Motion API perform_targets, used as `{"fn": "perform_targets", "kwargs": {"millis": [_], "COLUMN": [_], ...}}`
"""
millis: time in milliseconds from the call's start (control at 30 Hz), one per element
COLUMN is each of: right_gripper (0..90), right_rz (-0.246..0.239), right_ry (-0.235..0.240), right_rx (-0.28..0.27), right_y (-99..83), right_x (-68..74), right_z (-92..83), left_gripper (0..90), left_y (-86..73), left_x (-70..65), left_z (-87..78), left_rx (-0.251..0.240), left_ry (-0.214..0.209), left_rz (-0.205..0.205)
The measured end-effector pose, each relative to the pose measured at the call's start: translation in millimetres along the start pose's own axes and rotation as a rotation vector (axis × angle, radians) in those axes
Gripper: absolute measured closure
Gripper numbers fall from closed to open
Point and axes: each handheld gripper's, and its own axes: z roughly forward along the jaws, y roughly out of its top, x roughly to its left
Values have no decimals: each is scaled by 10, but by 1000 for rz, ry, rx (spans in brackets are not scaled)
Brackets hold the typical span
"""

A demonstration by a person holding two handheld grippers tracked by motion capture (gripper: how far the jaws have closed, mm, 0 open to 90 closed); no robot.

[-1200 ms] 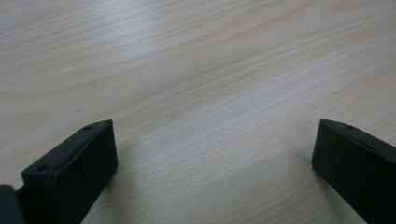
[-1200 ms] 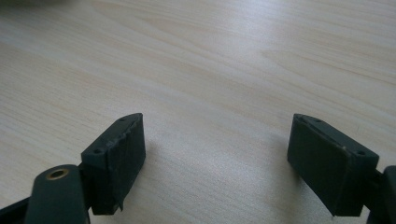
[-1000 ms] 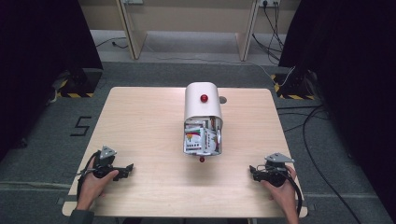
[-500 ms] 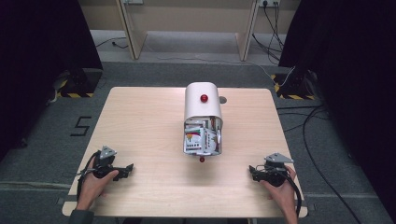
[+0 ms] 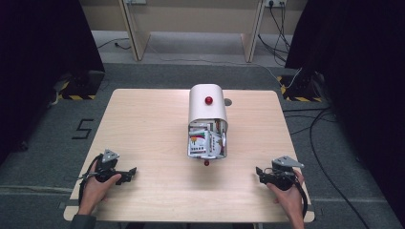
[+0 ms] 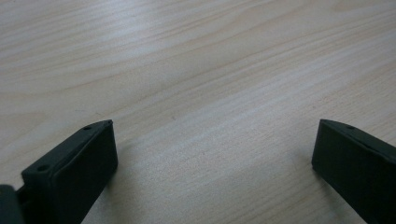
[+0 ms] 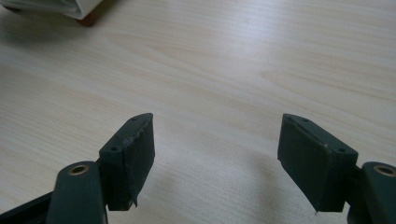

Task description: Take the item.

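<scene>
Risks at idle: both grippers empty, box untouched

Grippers sit at the near corners of the table [image 5: 143,119], each in a hand. Left gripper [image 5: 130,173] has jaws spread wide with bare wood between them, nothing held. Right gripper [image 5: 259,172] is also apart and empty; its jaws have just been closing a little, with nothing between them, so they stand slightly narrower than full spread.

Task thing: the white bread-bin style box [image 5: 207,121] with a rounded lid, mid-table, well apart from both grippers. Lid is rolled back toward the far end, with a red knob [image 5: 208,100] on top. Front is open and colourful packets [image 5: 205,143] are crammed inside. A second small red knob [image 5: 207,163] pokes out at the near lower edge; it also shows top-left in the right gripper view [image 7: 88,19].

Likely failures, judged from here:
- Packets are packed tight, so pulling one could drag its neighbours out onto the table.
- Box looks light, and a one-sided tug may slide or tilt it unless the other gripper braces it.
- Right jaws narrowing before the reach could arrive too tight for a packet and shove it deeper.
- Rounded lid may roll down onto a gripper if bumped.
- Trailing cables could snag the table edge on a long reach.
</scene>
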Motion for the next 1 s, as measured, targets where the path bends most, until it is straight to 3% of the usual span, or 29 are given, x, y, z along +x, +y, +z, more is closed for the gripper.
{"fn": "perform_targets", "kwargs": {"millis": [1000], "right_gripper": [314], "right_rz": [-44], "right_ry": [67], "right_rx": [-124], "right_y": [339], "right_x": [315], "right_z": [-335], "left_gripper": [0], "left_y": [0], "left_x": [0], "left_z": [0], "left_rx": [0], "left_ry": [0], "left_rz": [0]}}
